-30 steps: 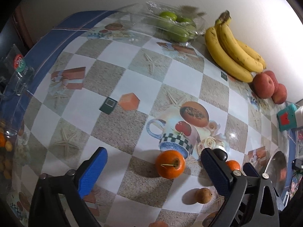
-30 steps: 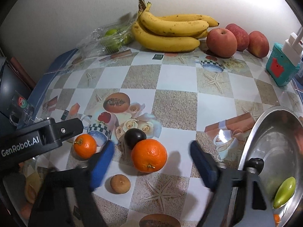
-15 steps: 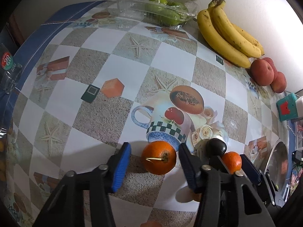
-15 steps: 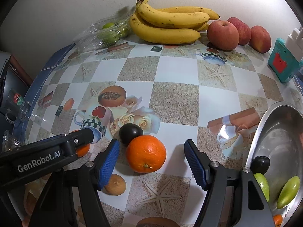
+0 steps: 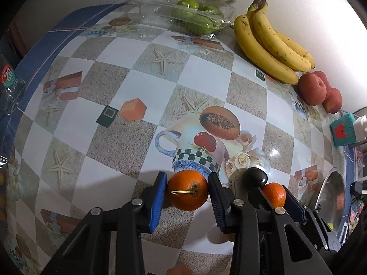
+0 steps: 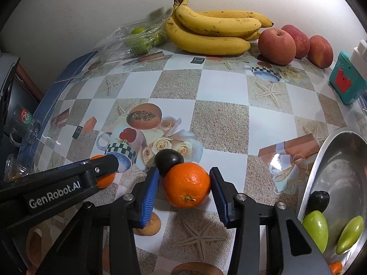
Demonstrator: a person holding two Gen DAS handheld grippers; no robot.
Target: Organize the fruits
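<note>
In the left wrist view my left gripper is shut on a small orange with a stem, resting on the tablecloth. In the right wrist view my right gripper straddles a larger orange; both pads sit close to it with small gaps on each side. A dark plum touches that orange behind it. The left gripper's arm crosses the lower left, with its small orange partly hidden behind it. A steel bowl at the right holds green fruits and a dark plum.
Bananas, three red apples and a clear box of green fruit line the far wall. A teal toy stands at the right. A small brown fruit lies under my right gripper. A glass mug stands at the left edge.
Both grippers moved forward and closed in. The left jaws went from wide open to shut on the small orange. The right jaws narrowed around the larger orange.
</note>
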